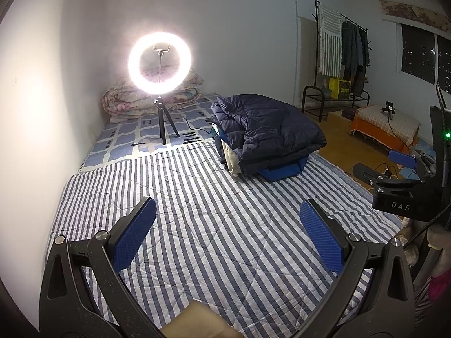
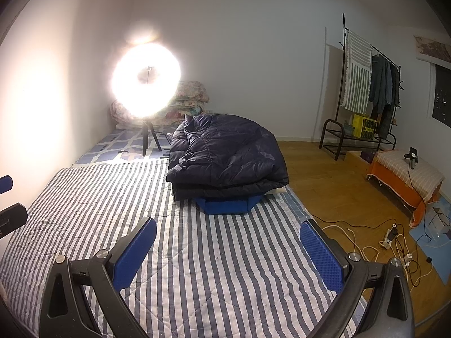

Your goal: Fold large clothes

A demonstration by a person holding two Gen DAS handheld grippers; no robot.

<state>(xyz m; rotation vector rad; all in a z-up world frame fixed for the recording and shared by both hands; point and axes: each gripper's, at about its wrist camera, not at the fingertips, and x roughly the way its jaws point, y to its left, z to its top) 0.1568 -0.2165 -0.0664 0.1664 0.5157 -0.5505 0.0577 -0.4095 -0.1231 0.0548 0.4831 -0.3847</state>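
A folded dark navy puffer coat (image 1: 267, 132) tops a pile of folded clothes at the far right of the striped quilt (image 1: 197, 211); under it lie a cream garment (image 1: 232, 160) and a blue garment (image 1: 282, 171). My left gripper (image 1: 228, 233) is open, hovering over bare quilt well short of the pile, with nothing between its blue pads. In the right wrist view the same coat (image 2: 225, 155) rests on the blue garment (image 2: 228, 204). My right gripper (image 2: 228, 250) is open too, empty, above the quilt (image 2: 112, 197) in front of the pile.
A lit ring light on a tripod (image 1: 160, 67) stands at the back left before folded floral bedding (image 1: 126, 101). A clothes rack (image 1: 338, 56), a covered low stool (image 2: 406, 174) and floor cables with a power strip (image 2: 389, 236) are at the right on the wooden floor.
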